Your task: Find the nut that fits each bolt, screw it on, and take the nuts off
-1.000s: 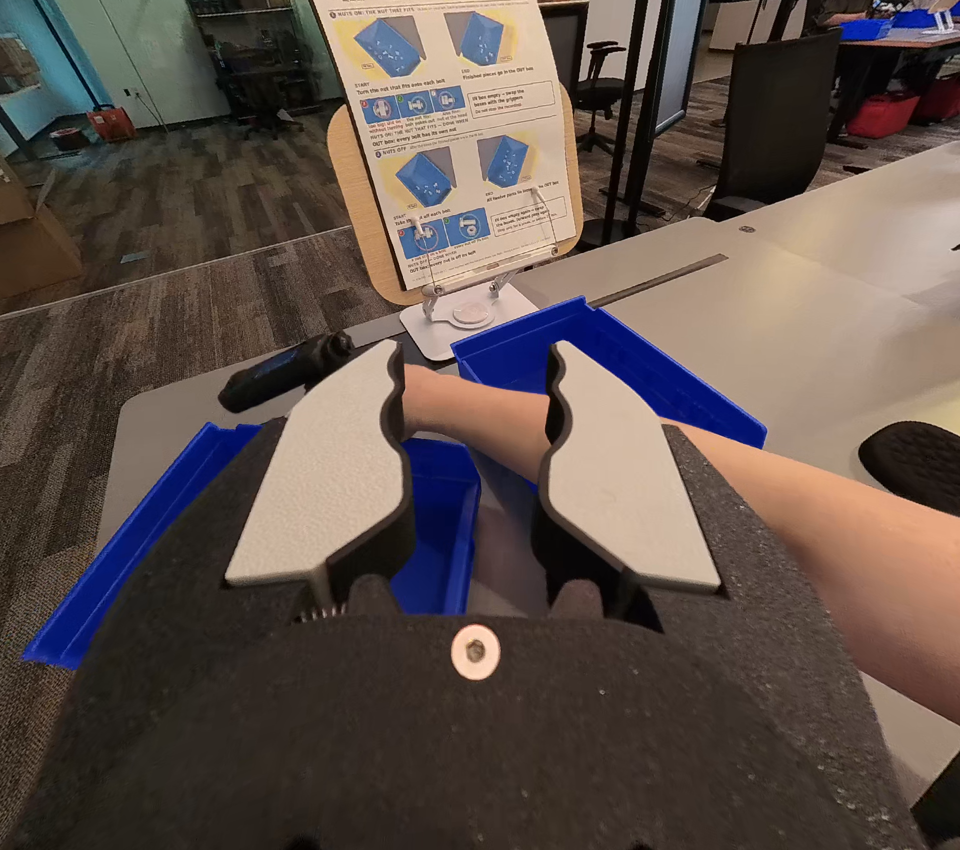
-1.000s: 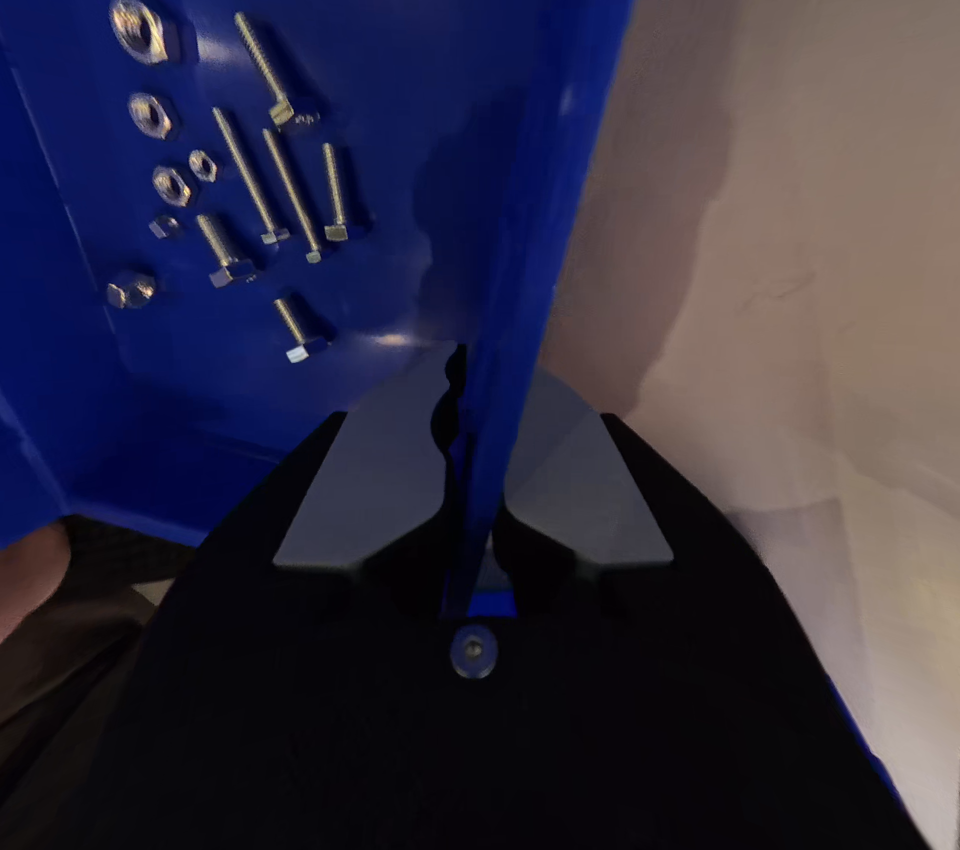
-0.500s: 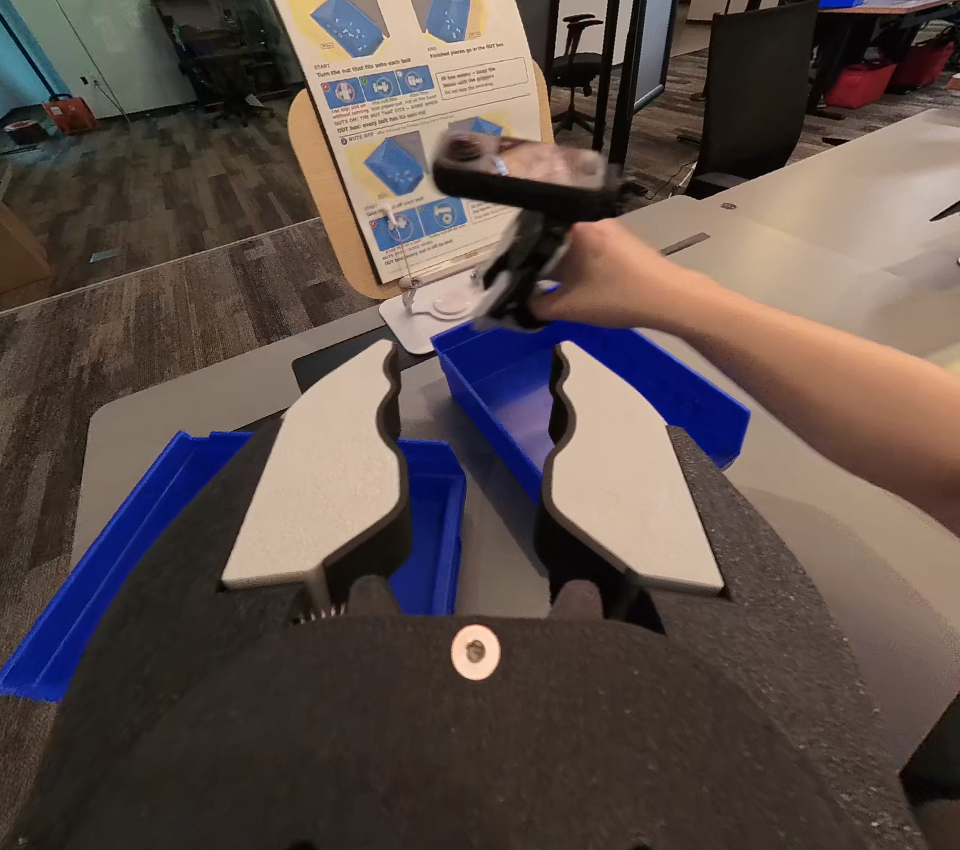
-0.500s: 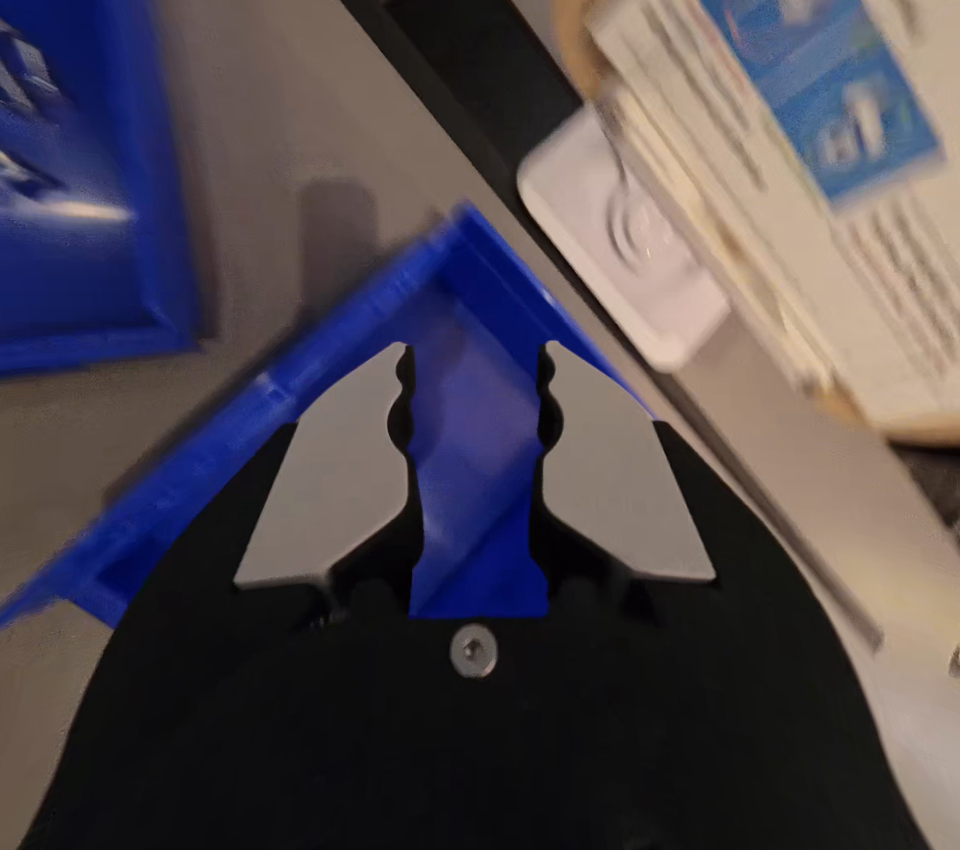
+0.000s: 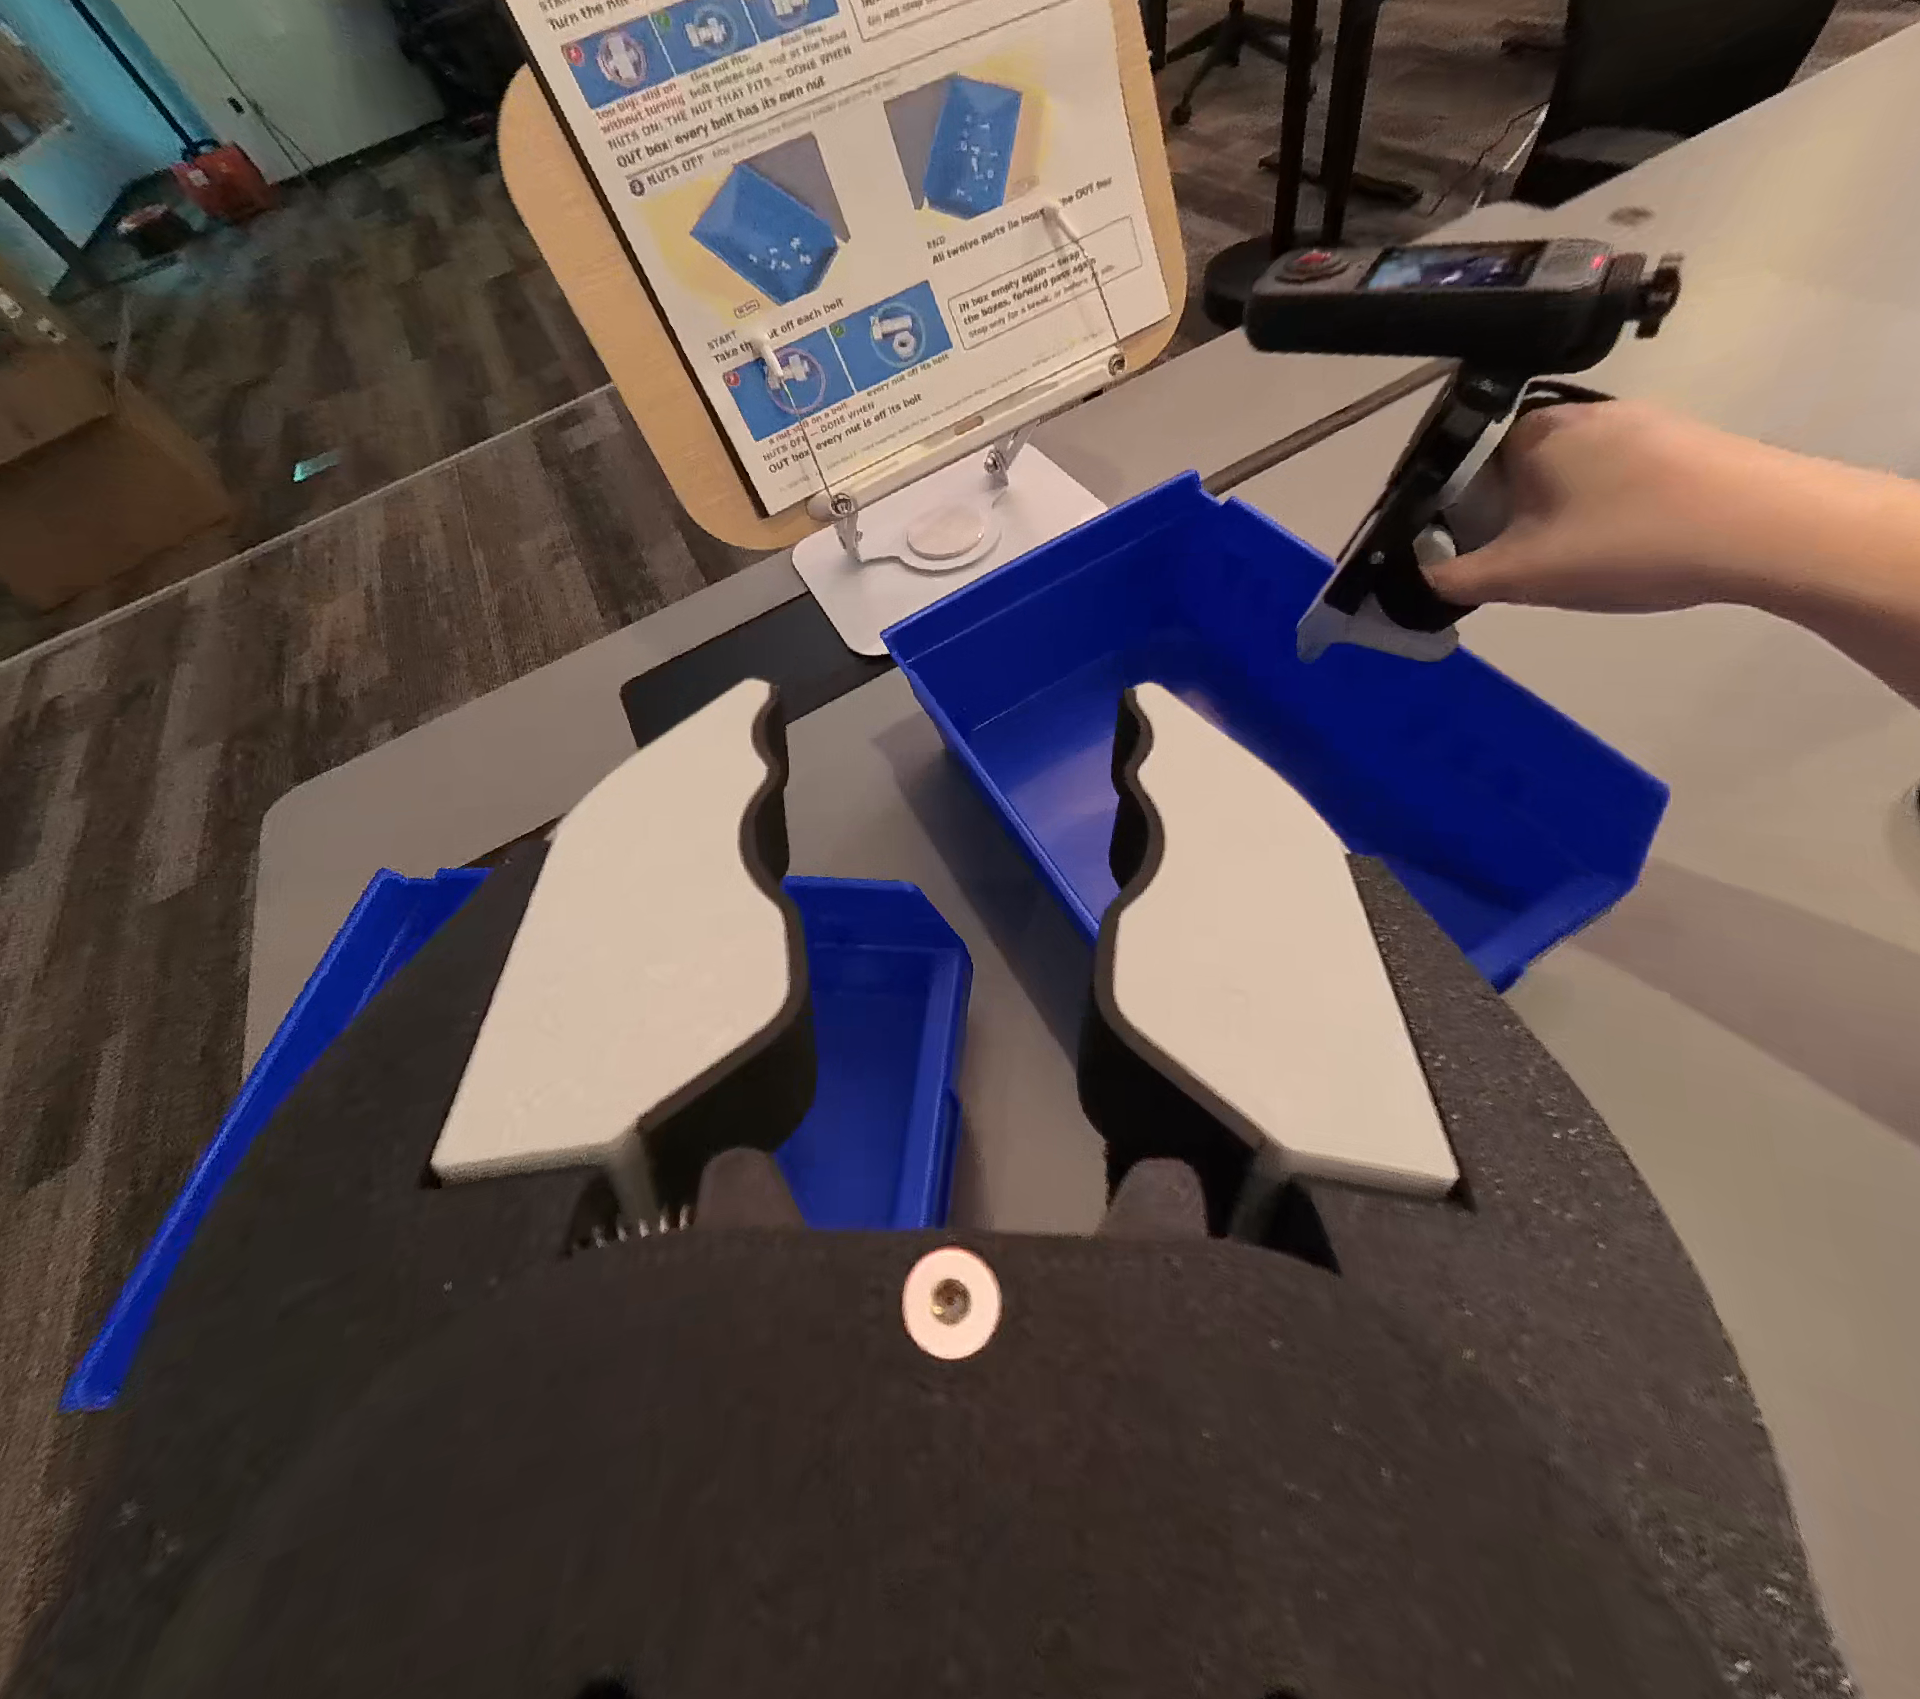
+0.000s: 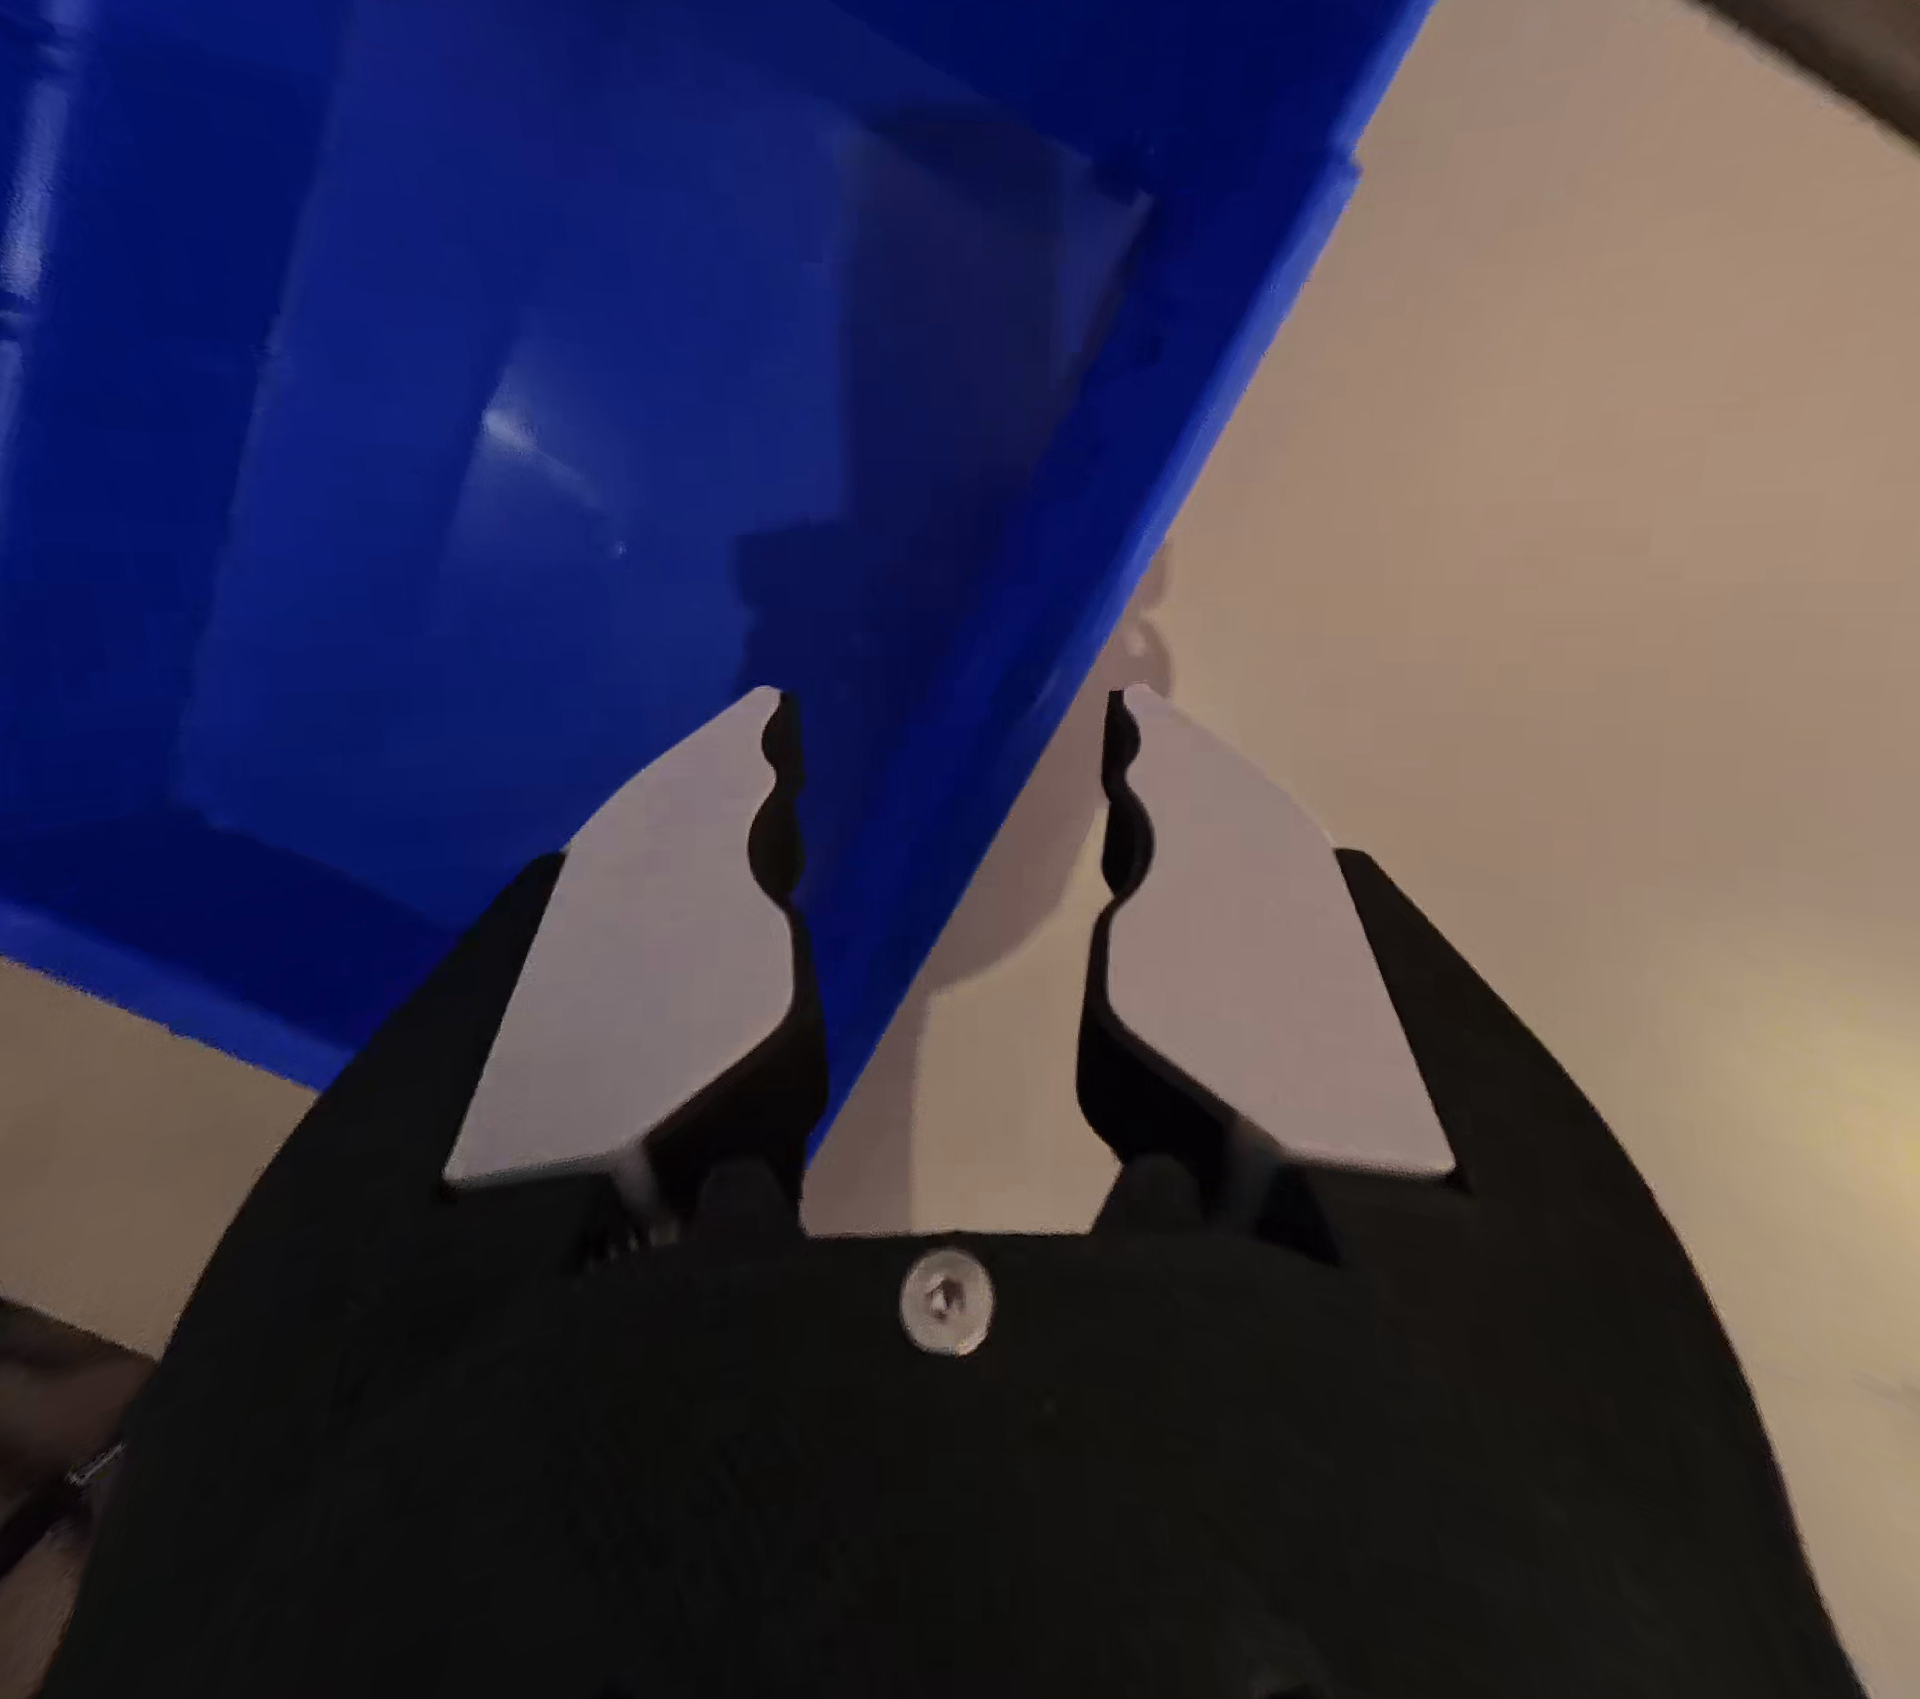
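Both hand-held grippers are released and carry nothing: the left hand-held gripper (image 5: 945,714) hangs w/ jaws wide apart above the near bin (image 5: 883,1057), and the right hand-held gripper (image 6: 951,704) has its jaws spread either side of the right wall of the far bin (image 6: 644,319), not pinching it. In the left wrist view you see the right hand-held gripper (image 5: 1371,621) at the far bin's (image 5: 1351,776) right rim, your hand (image 5: 1621,506) behind it. That bin sits on the grey surface (image 5: 1714,714), just right of and beyond the near bin, w/ the instruction board (image 5: 831,143) standing past both.

No nuts or bolts show in either view; the far bin's floor looks bare, and most of the near bin is hidden behind the left gripper's body, so the hardware is prob. in there, but you can't confirm.

Judging from this, the step is placing the bin. To do it well:
- Back the right gripper off straight, so a jaw doesn't snag the wall and drag the bin
- Leave a gap btw. the two bins
- Tilt the left gripper down to get eyes on the near bin before reaching in
- Pick a bolt first, then try nuts against it
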Available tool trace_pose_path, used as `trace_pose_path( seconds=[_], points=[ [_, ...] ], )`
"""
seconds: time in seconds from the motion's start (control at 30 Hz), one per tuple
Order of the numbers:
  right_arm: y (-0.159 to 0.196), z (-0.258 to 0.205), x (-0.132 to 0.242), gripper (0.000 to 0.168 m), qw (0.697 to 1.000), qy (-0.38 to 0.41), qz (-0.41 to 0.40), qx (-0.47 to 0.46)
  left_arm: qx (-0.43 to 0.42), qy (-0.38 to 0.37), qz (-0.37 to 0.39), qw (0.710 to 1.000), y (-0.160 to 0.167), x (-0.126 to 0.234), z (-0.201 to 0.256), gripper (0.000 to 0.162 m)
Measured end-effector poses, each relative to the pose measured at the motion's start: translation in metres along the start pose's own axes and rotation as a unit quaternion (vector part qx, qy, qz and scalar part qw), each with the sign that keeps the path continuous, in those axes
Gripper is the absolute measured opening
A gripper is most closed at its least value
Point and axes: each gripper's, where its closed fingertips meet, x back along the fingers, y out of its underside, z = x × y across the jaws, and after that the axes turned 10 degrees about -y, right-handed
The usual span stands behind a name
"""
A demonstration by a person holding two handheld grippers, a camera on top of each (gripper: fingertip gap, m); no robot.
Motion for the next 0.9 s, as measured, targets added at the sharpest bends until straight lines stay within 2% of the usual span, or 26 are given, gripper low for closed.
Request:
trace_pose_path(
  seconds=[0.1, 0.17, 0.23, 0.3, 0.33, 0.43, 0.53, 0.9],
  points=[
    [0.013, 0.009, -0.024, 0.055, 0.998, 0.028, -0.060, 0.005, -0.006, 0.000, -0.014, 1.000, 0.005, -0.011, 0.003, 0.060],
    [0.020, 0.010, -0.037, 0.048, 0.996, 0.024, -0.091, 0.004, -0.011, 0.004, -0.021, 1.000, 0.008, -0.017, 0.007, 0.060],
    [0.019, 0.011, -0.039, 0.033, 0.995, 0.007, -0.097, -0.014, -0.012, 0.015, -0.013, 1.000, 0.005, -0.020, 0.012, 0.057],
    [0.019, 0.009, -0.039, 0.016, 0.993, -0.041, -0.100, -0.049, -0.016, 0.021, 0.024, 0.999, -0.007, -0.019, 0.016, 0.050],
    [0.020, 0.011, -0.038, 0.014, 0.991, -0.060, -0.102, -0.067, -0.021, 0.018, 0.047, 0.998, -0.014, -0.017, 0.016, 0.050],
    [0.024, 0.033, -0.032, 0.010, 0.991, -0.032, -0.116, -0.054, -0.033, 0.007, 0.103, 0.994, -0.030, -0.008, 0.019, 0.044],
    [0.028, 0.050, -0.027, 0.007, 0.990, -0.049, -0.108, -0.076, -0.045, 0.023, 0.123, 0.991, -0.035, -0.002, 0.030, 0.044],
    [0.061, 0.140, 0.005, 0.006, 0.984, -0.032, -0.099, -0.144, -0.085, 0.030, 0.099, 0.991, -0.027, -0.016, 0.054, 0.048]
  ],
)
